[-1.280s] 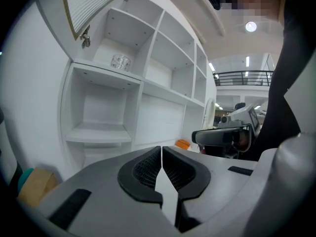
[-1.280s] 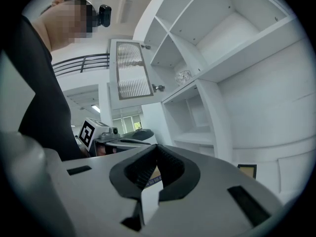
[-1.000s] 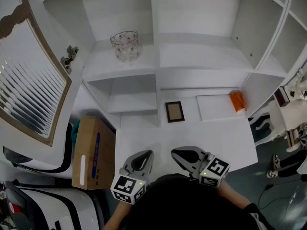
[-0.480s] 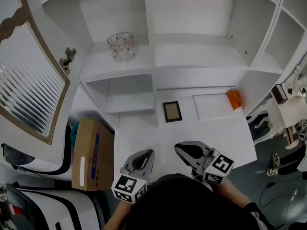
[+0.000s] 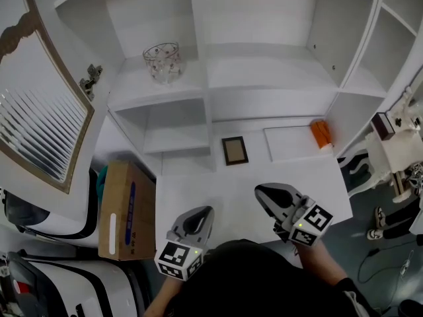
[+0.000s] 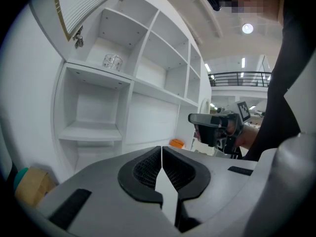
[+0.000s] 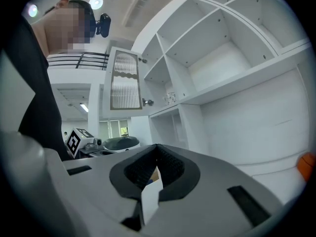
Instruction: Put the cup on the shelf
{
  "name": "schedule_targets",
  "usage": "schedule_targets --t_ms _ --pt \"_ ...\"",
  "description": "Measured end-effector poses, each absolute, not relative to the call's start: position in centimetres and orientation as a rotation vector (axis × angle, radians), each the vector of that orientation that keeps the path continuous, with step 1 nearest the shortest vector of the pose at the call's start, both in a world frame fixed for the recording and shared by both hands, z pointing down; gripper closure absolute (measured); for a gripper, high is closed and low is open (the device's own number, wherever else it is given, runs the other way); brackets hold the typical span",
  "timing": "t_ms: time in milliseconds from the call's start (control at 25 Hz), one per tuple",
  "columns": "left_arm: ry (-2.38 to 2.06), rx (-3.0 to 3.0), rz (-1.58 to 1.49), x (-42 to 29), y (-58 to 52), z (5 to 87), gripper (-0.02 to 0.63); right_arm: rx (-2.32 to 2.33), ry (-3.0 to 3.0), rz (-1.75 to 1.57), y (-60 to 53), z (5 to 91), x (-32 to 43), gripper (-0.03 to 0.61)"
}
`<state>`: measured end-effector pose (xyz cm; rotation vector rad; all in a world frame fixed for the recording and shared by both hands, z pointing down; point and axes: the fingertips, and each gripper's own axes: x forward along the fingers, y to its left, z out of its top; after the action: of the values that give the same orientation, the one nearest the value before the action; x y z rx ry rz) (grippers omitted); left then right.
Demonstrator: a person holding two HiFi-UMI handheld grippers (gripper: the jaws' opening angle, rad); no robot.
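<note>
left gripper (image 5: 200, 214): jaws pressed together, nothing between them, low over the white table (image 5: 221, 189) | right gripper (image 5: 264, 194): jaws together, empty, beside the left one | cup (image 5: 163, 61): clear glass, upright in the upper left compartment of the shelf (image 5: 264, 71), well apart from both

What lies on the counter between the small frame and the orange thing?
Only a flat white panel; the head view shows it.
</note>
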<state>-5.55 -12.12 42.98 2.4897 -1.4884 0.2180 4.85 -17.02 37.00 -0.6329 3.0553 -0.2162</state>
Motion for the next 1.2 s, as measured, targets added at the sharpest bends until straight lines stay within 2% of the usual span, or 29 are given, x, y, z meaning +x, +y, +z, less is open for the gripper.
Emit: schedule_targets --t_ms 1200 --pt "-1.618 2.378 0.205 -8.2 -9.8 43.1 0.595 -0.395 3.101 -0.33 -13.4 38.8 0.9 0.563"
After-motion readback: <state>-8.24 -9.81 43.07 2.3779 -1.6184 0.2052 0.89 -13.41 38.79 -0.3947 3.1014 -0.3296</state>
